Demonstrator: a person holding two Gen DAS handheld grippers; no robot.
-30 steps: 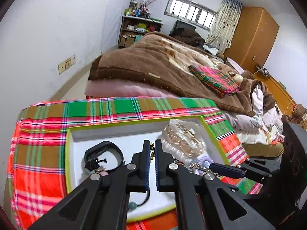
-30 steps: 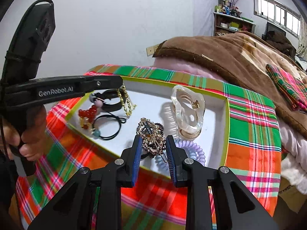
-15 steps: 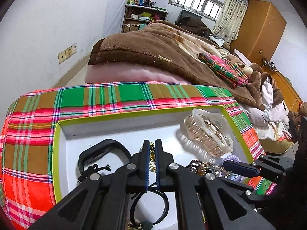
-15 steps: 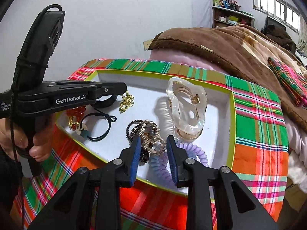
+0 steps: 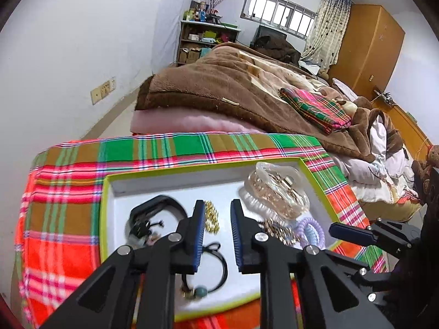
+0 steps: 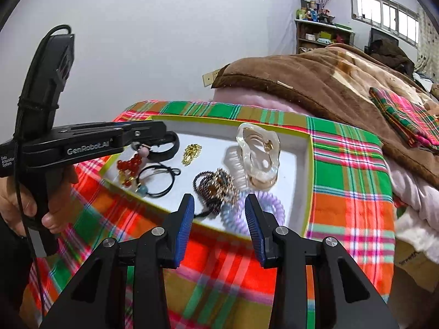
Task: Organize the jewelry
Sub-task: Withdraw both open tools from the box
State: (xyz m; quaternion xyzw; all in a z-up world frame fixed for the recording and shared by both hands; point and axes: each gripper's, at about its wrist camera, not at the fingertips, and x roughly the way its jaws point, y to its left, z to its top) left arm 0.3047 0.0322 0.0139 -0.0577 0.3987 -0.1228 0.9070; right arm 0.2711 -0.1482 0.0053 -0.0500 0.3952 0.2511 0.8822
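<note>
A white tray with a lime rim [image 5: 108, 181] [image 6: 307, 148] sits on a plaid cloth and holds jewelry. A gold chain [image 5: 211, 216] [image 6: 191, 152] lies in it, just beyond my left gripper [image 5: 217, 218], which is open and empty. A clear hair claw [image 5: 277, 192] [image 6: 258, 155], a beaded gold and black cluster [image 6: 216, 189], a lilac coil tie [image 6: 260, 208], a black hair tie [image 6: 157, 176], red beads [image 6: 129, 164] and a black band [image 5: 156, 205] lie there too. My right gripper [image 6: 219, 213] is open and empty over the tray's near edge.
The plaid cloth [image 5: 63, 219] [image 6: 351, 186] covers the surface under the tray. A bed with a brown blanket [image 5: 233, 93] stands just behind it. A white wall [image 5: 68, 54] is to the left. The left gripper [image 6: 137, 134] reaches in over the tray's left end in the right wrist view.
Both grippers have opened. The left one let go of the gold chain, which now lies on the tray. The right one released the beaded cluster and pulled back toward the near edge.
</note>
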